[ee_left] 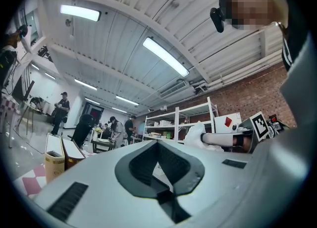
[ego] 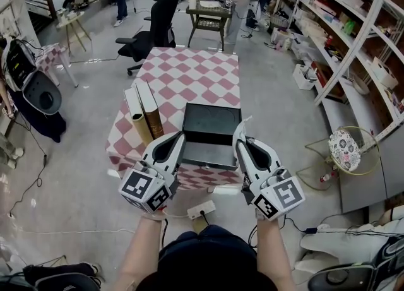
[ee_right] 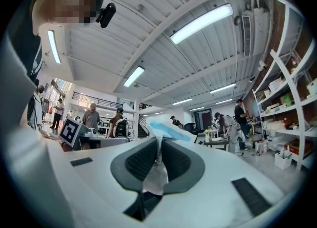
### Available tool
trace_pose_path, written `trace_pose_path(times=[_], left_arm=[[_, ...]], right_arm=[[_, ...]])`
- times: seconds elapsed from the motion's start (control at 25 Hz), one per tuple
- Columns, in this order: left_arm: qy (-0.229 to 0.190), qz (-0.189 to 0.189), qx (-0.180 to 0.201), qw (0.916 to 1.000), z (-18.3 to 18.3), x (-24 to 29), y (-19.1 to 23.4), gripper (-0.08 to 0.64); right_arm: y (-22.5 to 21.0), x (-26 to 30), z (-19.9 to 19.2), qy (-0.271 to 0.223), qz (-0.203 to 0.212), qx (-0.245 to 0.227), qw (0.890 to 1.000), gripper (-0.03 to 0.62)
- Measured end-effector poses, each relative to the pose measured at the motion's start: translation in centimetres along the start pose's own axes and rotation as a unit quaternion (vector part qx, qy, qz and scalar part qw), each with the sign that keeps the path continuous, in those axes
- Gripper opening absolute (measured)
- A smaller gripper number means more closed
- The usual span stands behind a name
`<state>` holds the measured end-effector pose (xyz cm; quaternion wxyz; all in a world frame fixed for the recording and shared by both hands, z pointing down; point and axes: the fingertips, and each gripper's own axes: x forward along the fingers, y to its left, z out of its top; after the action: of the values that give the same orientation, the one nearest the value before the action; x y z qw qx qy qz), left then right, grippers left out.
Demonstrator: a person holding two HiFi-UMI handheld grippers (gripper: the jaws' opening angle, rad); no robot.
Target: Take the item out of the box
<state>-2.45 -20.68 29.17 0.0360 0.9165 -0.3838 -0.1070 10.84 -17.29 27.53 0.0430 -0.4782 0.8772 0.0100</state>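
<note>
A black box (ego: pixel 212 125) lies open on the checkered table (ego: pixel 189 75), near its front edge. My right gripper (ego: pixel 238 131) hangs above the box's right side, shut on a thin white packet (ego: pixel 244 121) with a blue stripe. In the right gripper view the packet (ee_right: pixel 168 131) sticks up from between the pressed pads of the right gripper (ee_right: pixel 158 142). Over the box's left front corner my left gripper (ego: pixel 182 135) has its fingertips together and nothing held; the left gripper view shows the left gripper (ee_left: pixel 157 143) the same way. The packet (ee_left: pixel 199 135) also shows there.
Two upright books (ego: pixel 144 116) stand on the table left of the box. A power strip (ego: pixel 201 210) lies on the floor below the table. An office chair (ego: pixel 154 21) and people stand beyond; shelving (ego: pixel 353 37) runs along the right.
</note>
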Motion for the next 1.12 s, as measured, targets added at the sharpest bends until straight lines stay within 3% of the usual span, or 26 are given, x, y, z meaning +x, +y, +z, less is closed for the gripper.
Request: trace_pose_path(times=[1.12], left_arm=[[0.008,-0.002,-0.009,0.9999,-0.9,0.3,0.1,0.005]], right_arm=[[-0.4,-0.2,-0.8,0.008,-0.007,0.011,1.0,0.032]])
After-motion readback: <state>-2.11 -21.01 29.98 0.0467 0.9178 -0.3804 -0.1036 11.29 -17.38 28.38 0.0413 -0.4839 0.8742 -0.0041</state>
